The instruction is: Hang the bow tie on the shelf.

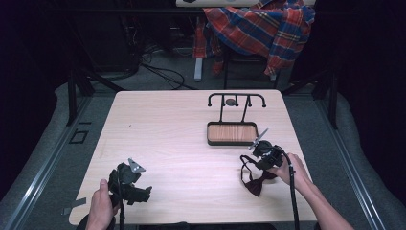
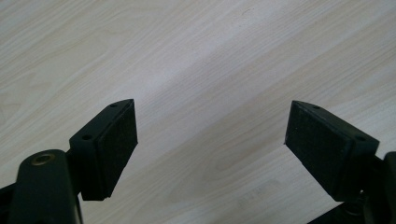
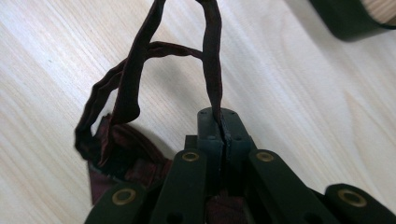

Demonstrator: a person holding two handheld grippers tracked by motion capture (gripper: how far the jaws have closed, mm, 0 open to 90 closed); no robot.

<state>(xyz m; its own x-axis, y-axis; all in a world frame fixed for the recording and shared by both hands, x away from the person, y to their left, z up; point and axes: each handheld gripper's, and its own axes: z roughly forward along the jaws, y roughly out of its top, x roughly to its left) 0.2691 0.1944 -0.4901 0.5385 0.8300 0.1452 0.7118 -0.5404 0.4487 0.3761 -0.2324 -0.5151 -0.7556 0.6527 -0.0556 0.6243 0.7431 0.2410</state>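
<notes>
The right gripper [image 3: 219, 125] had its jaws pressed together on the strap of the dark red bow tie [image 1: 254, 181], whose bow lay on the table [image 1: 182, 139] just beneath it. The left gripper [image 2: 211, 149] stood spread over bare wood, well apart from the tie.

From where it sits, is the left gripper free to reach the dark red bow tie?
Probably yes: the left gripper is open with nothing in it, and bare wooden table lies between it and the dark red bow tie, whose strap the right gripper pinches.
</notes>
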